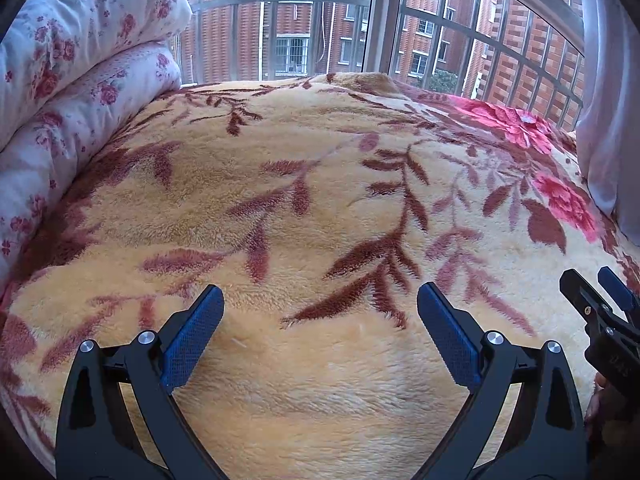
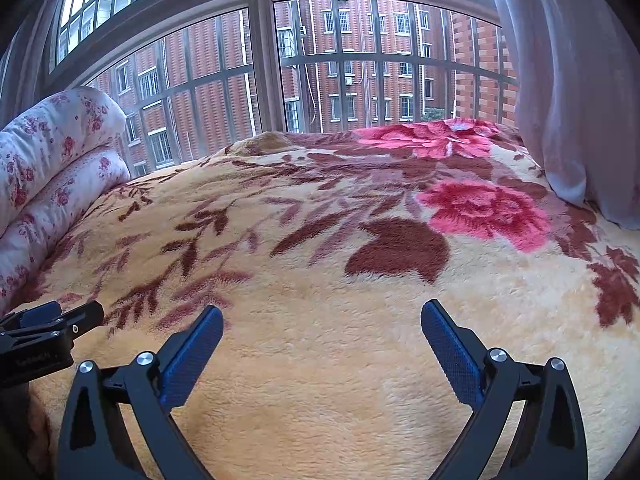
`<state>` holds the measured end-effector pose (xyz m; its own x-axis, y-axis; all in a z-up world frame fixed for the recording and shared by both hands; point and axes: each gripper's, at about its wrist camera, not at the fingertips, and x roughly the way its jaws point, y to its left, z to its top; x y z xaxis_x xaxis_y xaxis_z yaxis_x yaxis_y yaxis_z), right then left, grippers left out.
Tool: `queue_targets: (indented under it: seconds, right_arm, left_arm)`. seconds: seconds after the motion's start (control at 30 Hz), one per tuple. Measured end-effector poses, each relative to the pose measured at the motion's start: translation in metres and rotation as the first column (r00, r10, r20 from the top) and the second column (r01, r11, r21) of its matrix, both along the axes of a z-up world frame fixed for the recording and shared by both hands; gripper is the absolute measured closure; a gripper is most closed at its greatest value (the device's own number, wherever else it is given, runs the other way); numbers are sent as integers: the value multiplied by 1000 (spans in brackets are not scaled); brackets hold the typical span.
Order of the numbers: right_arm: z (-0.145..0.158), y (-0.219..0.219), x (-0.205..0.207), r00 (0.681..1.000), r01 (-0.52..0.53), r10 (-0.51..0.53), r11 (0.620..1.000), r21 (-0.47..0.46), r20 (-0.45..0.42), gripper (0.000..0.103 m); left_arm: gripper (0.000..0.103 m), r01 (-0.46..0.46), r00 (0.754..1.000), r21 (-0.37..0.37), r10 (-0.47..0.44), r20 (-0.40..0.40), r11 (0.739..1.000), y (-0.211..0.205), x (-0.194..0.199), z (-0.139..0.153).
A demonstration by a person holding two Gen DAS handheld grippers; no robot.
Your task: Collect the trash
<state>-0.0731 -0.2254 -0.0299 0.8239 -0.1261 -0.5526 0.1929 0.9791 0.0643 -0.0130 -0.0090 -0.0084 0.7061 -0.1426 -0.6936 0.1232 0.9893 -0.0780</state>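
Two grippers were seen above one plush blanket point(image 1: 280, 208), cream with brown leaves and pink roses. The left gripper point(image 1: 320, 332) was held with its blue-padded jaws spread wide and nothing between them; the right gripper point(image 2: 322, 344) was likewise spread wide and empty. In the left wrist view the right gripper appeared at the blanket's right edge, seemingly open. No piece of trash could be made out with certainty on the blanket; one small pale speck point(image 1: 527, 119) was noted on a rose at its far right corner, well beyond both grippers, too small to identify. One folded flowered quilt point(image 1: 80, 60) lay along the blanket's left edge. One curtain point(image 2: 572, 80) hung at its right. Faint lettering on the gripper bodies could not be read.
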Motion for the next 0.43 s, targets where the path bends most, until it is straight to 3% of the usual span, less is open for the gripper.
queue_targets:
  seconds: [0.43]
  right_arm:
    - [0, 0, 0, 1000, 1, -1, 1000, 1, 0, 5]
  left_arm:
    - [8, 22, 1000, 50, -22, 9, 999, -8, -1, 1]
